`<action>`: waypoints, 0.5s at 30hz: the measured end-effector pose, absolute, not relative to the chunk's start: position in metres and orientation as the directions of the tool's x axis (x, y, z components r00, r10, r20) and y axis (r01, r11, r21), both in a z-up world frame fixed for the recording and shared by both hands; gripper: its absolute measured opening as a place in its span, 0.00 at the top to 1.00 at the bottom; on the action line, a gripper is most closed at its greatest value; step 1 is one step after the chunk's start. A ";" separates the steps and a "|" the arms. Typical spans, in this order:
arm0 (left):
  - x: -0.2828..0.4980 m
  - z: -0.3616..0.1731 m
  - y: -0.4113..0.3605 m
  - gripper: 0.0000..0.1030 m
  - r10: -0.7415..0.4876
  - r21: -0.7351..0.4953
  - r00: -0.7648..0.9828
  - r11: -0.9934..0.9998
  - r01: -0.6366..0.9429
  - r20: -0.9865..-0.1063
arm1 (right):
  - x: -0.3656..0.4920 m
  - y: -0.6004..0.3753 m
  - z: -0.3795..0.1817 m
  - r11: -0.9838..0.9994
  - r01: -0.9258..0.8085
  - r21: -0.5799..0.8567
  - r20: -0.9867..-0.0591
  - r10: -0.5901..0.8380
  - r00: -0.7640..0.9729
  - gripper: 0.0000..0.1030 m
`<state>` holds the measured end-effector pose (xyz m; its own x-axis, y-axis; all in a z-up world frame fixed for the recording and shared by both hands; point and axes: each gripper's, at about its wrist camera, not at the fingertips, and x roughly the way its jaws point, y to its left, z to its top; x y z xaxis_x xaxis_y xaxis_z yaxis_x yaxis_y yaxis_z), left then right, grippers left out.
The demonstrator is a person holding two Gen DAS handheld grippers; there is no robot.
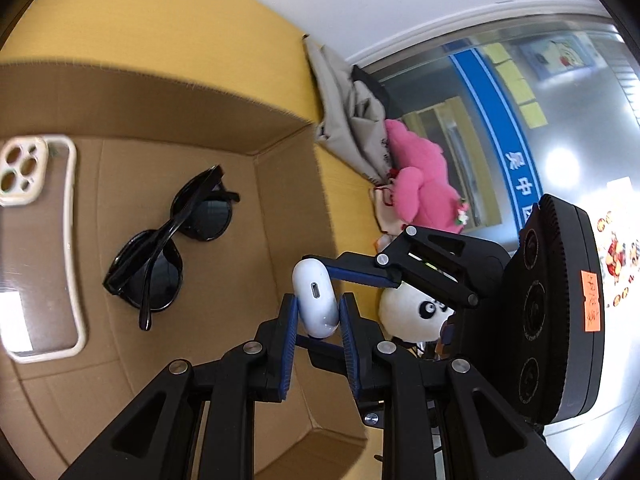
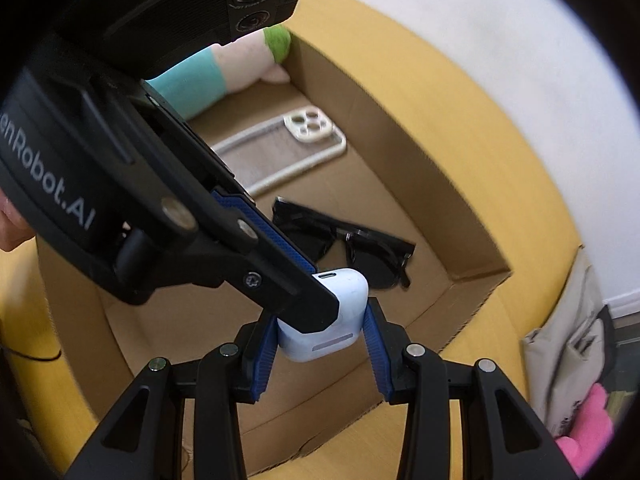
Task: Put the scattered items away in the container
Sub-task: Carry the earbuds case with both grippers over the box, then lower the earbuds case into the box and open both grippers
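Earbud case [image 1: 316, 300], long axis upright, hangs above cardboard box [image 1: 276, 120] near sunglasses [image 1: 172, 240], clamped at once by left gripper [image 1: 318, 318] and right gripper [image 2: 320, 340].

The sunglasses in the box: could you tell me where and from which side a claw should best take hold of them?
Take the sunglasses at the narrow bridge between the two dark lenses, coming straight down from above. They lie folded on the floor of the cardboard box, so the box walls would probably block a sideways approach. The bridge is the slimmest rigid part, and gripping there avoids the lenses. The phone case lies apart.
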<state>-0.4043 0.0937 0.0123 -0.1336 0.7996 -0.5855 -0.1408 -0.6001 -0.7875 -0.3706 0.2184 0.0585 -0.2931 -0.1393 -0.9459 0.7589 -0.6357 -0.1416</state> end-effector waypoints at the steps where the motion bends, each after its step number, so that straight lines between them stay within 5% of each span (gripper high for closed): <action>1: -0.406 0.004 0.096 0.79 0.799 -0.790 -0.127 -0.600 -0.128 -0.587 | -0.370 0.219 0.052 -0.635 0.760 -0.136 -0.950 -0.135 -0.283 0.61; 15: -0.418 -0.047 0.103 0.79 0.800 -0.803 -0.089 -0.596 -0.013 -0.593 | -0.381 0.221 0.011 -0.634 0.767 -0.099 -0.975 -0.094 -0.204 0.62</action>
